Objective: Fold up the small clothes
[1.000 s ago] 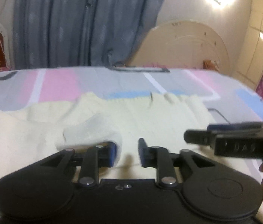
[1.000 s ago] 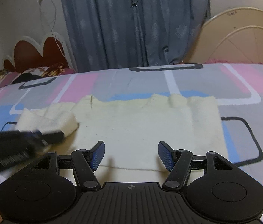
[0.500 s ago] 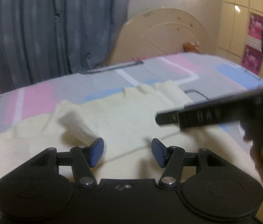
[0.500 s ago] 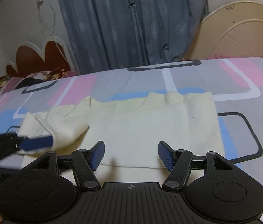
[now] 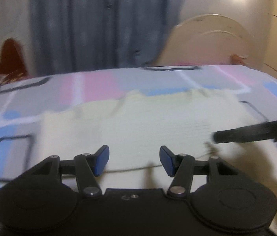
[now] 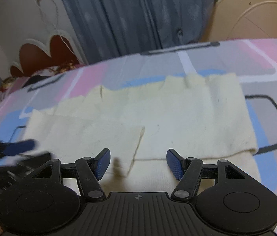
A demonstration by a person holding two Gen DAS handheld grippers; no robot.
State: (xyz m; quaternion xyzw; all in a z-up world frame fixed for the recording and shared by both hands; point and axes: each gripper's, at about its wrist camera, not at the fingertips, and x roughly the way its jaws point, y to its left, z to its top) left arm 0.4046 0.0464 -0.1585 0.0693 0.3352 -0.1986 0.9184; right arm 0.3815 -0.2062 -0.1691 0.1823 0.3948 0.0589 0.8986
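Cream knit garment lies on the patterned bed, one flap folded in; more folds look needed. Both left tongs and right tongs gape, holding nothing.

A home bedroom: patterned bedsheet, scalloped headboard, grey-blue curtains

One cream knit garment lies on one patterned bedsheet; two grippers, left and right; one grey curtain.
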